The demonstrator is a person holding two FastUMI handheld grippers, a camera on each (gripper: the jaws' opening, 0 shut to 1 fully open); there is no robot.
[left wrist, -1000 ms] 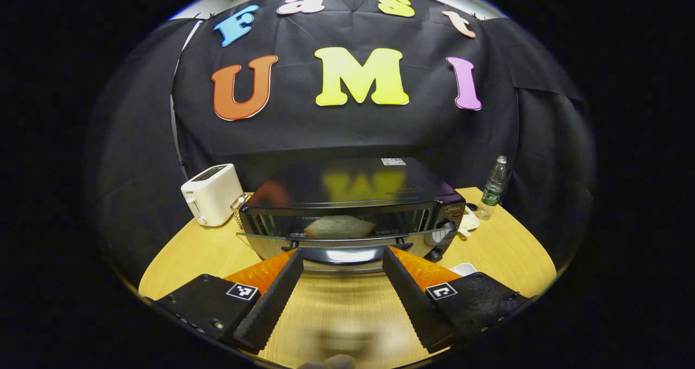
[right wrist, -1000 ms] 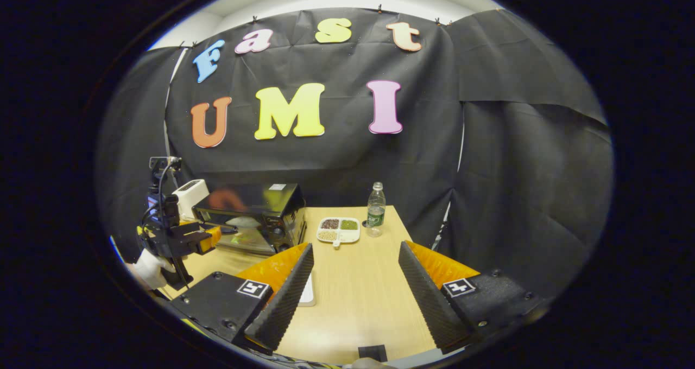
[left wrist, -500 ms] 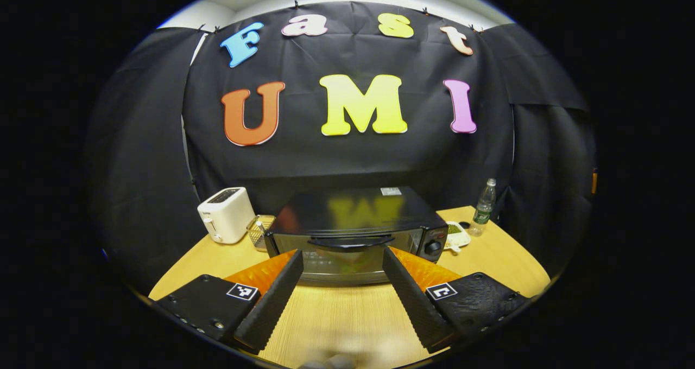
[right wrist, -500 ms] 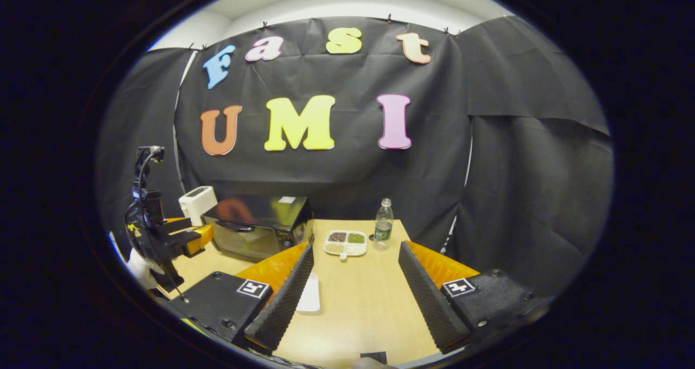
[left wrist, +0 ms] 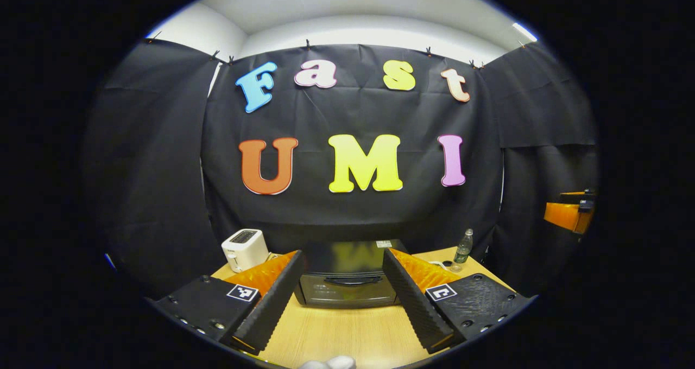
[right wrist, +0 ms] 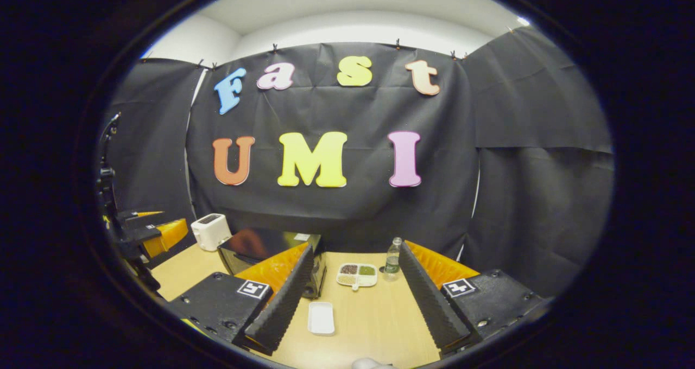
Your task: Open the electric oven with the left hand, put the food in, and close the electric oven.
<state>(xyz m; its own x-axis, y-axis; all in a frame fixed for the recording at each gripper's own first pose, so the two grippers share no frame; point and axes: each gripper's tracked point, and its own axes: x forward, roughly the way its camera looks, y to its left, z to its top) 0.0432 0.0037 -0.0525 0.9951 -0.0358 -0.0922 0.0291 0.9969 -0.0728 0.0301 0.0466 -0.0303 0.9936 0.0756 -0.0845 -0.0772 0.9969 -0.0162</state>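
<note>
The black electric oven [left wrist: 347, 290] stands on the wooden table [left wrist: 347, 331] with its door shut and its handle [left wrist: 353, 280] facing me. The dark door glass hides whatever is inside. My left gripper [left wrist: 342, 254] is open and empty, held back from the oven front and well apart from it. In the right gripper view the oven [right wrist: 255, 245] is at the left, partly behind one finger. My right gripper [right wrist: 356, 247] is open and empty above the table. The left gripper [right wrist: 149, 233] hangs at the far left of that view.
A white toaster [left wrist: 245, 248] stands left of the oven and a water bottle [left wrist: 462, 247] to its right. A divided dish of grains [right wrist: 357, 274] and a small empty white tray [right wrist: 321, 318] lie on the table [right wrist: 374, 325]. The right gripper [left wrist: 567, 215] is at the right edge of the left gripper view.
The oven door, ajar a second ago with a slice of bread inside, is now shut. Both grippers have drawn back and risen away from the oven and table.
</note>
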